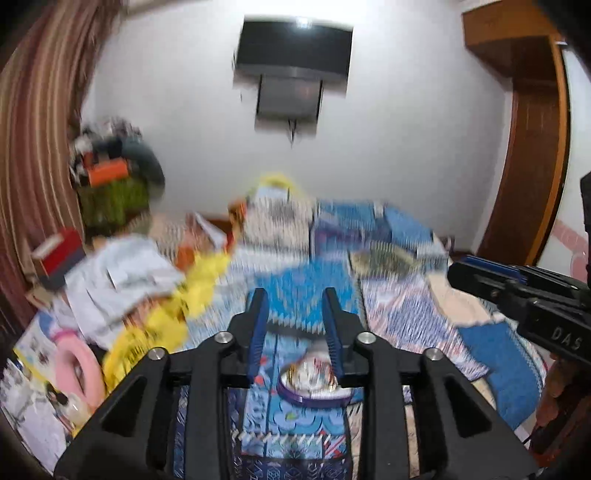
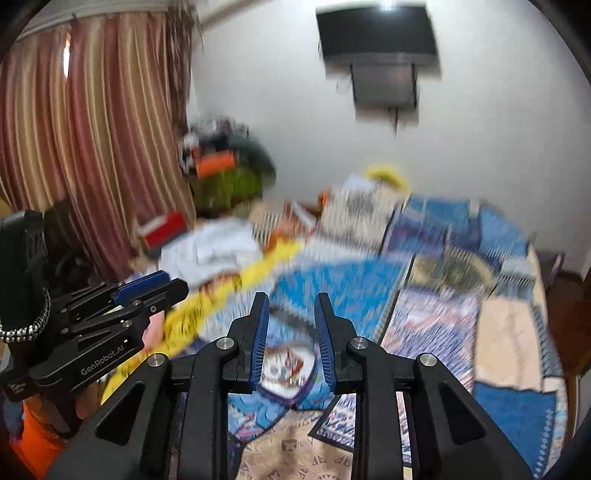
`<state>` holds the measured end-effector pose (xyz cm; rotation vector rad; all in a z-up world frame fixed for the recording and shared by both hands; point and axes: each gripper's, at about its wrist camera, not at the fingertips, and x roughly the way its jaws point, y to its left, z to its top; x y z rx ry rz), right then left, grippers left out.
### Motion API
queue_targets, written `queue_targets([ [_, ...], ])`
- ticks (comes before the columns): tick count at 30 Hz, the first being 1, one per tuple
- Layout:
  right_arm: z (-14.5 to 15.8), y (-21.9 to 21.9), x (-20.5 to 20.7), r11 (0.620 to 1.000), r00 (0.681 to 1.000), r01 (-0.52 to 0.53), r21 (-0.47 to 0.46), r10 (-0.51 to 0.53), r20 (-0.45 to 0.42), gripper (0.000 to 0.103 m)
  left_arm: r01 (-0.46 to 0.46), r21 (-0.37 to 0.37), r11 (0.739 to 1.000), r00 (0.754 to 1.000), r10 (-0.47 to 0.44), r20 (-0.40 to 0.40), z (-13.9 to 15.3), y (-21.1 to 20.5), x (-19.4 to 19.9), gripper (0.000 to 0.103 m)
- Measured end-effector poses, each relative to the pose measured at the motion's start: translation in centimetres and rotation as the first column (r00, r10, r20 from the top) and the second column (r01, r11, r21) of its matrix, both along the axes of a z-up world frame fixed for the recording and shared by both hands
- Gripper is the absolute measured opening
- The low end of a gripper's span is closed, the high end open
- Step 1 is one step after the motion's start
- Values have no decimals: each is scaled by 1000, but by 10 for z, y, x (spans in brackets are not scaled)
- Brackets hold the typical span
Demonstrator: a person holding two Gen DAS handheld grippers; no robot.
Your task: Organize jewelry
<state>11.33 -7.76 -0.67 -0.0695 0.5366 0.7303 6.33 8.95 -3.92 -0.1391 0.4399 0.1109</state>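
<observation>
- left wrist view: the left gripper (image 1: 295, 306) hangs above a bed with its two blue-padded fingers (image 1: 257, 325) set well apart and nothing between them.
- just below the fingers, near the camera, a round tray with a purple rim (image 1: 312, 400) lies on the blue patterned bedspread (image 1: 306, 284); small glittering jewelry pieces (image 1: 310, 373) sit inside it, too blurred to tell apart.
- the right finger's tip area overlaps the tray's right side in the picture; whether it touches cannot be told.
- at the right edge the right gripper (image 1: 458, 271) reaches in sideways, seen edge-on; its opening cannot be judged from here.
- to the left lie a yellow cloth (image 1: 155, 332), a pale folded garment (image 1: 118, 280) and a pink ring-shaped thing (image 1: 79, 363).
- far off, a dark screen (image 1: 293, 50) hangs on the white wall (image 1: 406, 147), with a striped curtain (image 1: 37, 129) at the left.
- right wrist view: the right gripper (image 2: 291, 306) is parted wide and empty, its blue pads (image 2: 260, 332) facing each other over the bedspread (image 2: 343, 280).
- between and below the fingers lies the tray (image 2: 306, 387), its contents (image 2: 280, 363) a blur of white and red.
- at the left the left gripper (image 2: 173, 284) shows side-on, fingertips near the yellow cloth (image 2: 221, 299).
- the curtain (image 2: 92, 129) fills the far left, the screen (image 2: 376, 33) hangs high on the wall (image 2: 498, 129).
</observation>
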Motion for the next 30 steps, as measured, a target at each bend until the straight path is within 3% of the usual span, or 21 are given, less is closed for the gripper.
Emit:
queue_targets([
  [3, 27, -14, -26, 998, 996, 17, 67, -23, 87, 26, -22, 41, 999, 994, 17, 111, 28, -11, -27, 44],
  [6, 45, -28, -50, 992, 983, 48, 120, -69, 170, 47, -34, 43, 998, 979, 24, 201, 48, -17, -53, 58],
  [10, 57, -39, -71, 983, 965, 82, 165, -120, 235, 67, -53, 46, 998, 964, 39, 265, 65, -22, -76, 62],
  [13, 62, -45, -81, 977, 953, 107, 184, -154, 260, 80, -72, 46, 996, 954, 56, 294, 70, -23, -87, 95],
  [15, 62, -46, -84, 974, 948, 127, 190, -175, 266, 88, -83, 43, 996, 948, 66, 313, 72, -23, -94, 101],
  [19, 60, -48, -86, 966, 937, 176, 188, -223, 269, 100, -98, 40, 994, 944, 81, 319, 74, -22, -100, 103],
  [30, 58, -53, -94, 965, 934, 195, 175, -237, 267, 101, -99, 31, 995, 951, 85, 299, 69, -22, -102, 103],
])
